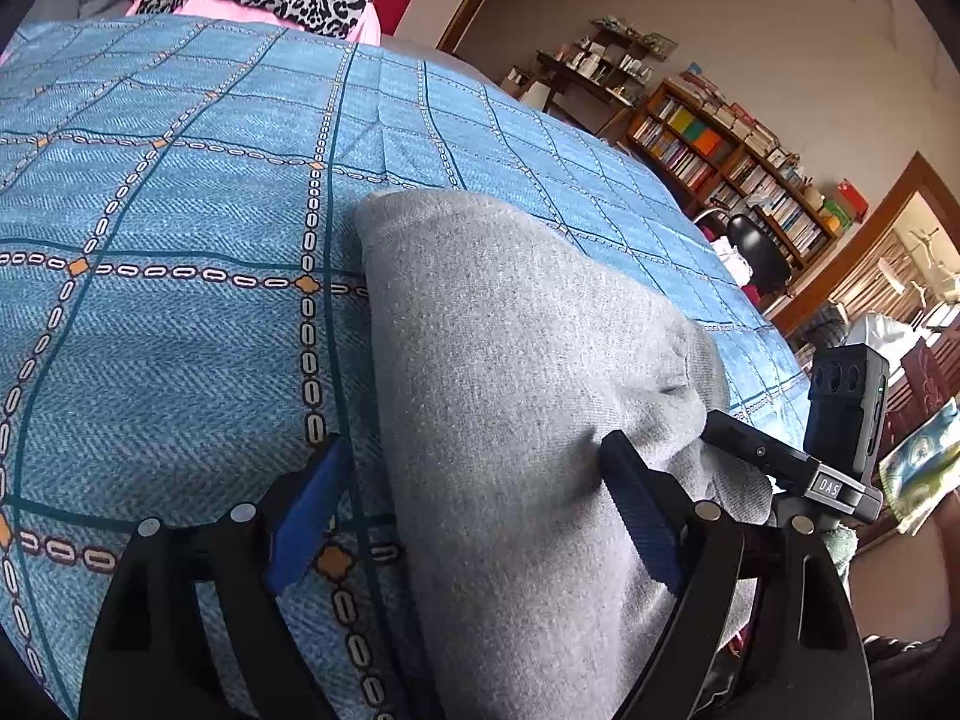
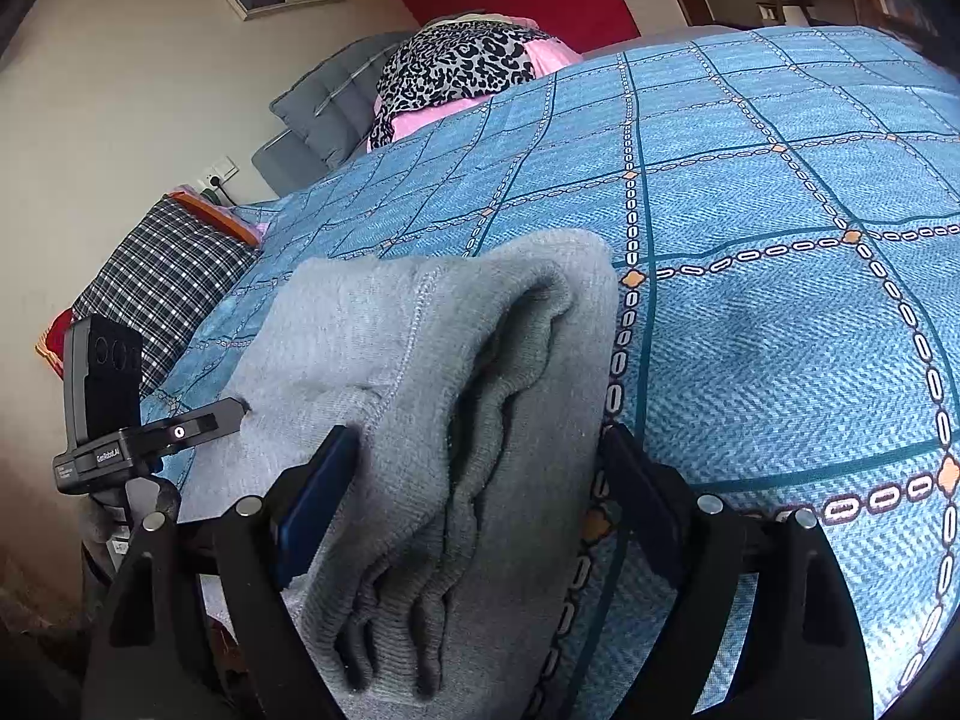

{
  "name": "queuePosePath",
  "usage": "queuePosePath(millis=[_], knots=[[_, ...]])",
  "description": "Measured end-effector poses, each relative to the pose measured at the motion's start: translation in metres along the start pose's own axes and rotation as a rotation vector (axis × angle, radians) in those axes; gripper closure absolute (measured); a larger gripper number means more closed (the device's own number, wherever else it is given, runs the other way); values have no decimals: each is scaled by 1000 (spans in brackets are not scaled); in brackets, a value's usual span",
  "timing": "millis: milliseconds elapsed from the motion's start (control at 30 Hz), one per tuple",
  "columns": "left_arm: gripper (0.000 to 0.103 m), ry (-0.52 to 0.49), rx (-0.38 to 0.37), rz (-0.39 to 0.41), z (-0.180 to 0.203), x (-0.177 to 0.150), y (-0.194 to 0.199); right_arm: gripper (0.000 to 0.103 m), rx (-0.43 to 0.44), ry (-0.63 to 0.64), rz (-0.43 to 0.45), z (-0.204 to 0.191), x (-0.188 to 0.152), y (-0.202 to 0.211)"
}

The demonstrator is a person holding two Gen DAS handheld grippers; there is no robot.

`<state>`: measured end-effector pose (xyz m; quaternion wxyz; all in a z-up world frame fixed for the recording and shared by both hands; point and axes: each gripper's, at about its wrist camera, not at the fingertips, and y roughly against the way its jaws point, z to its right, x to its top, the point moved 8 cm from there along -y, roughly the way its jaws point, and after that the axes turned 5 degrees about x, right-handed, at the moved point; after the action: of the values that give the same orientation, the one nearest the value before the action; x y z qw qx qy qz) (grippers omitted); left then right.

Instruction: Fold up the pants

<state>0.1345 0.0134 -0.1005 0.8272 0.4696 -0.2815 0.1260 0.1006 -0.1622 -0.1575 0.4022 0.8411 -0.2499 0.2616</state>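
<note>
1. Containers: the only storage in view is a bookshelf (image 1: 729,162) against the far wall, seen from the left wrist view; its shelves are packed with books. A smaller shelf (image 1: 600,63) beside it carries small items too small to identify.
2. Pants (image 1: 528,396): grey knit, folded into a compact stacked bundle. Ribbed edges of several layers show at the near end in the right wrist view (image 2: 444,420).
3. Location: the bundle lies on the blue checked bedspread (image 1: 180,300), near the bed's edge.
4. Left gripper (image 1: 474,516): jaws spread wide, one finger resting on the bundle, nothing gripped.
5. Right gripper (image 2: 474,510): jaws spread wide, straddling the bundle's near end, not clamping it.
</note>
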Motion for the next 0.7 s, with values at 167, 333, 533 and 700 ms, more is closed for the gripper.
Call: queuePosePath(millis=[167, 333, 533, 700], knots=[[17, 21, -30, -20, -2, -1, -2, 17, 21, -10, -10, 1, 2, -3], [17, 31, -44, -29, 0, -2, -3, 17, 60, -40, -17, 1, 3, -3], [17, 25, -53, -36, 1, -1, -4, 16, 129, -104, -23, -3, 5, -1], [17, 19, -61, -42, 3, -2, -5, 16, 132, -104, -32, -4, 5, -2]])
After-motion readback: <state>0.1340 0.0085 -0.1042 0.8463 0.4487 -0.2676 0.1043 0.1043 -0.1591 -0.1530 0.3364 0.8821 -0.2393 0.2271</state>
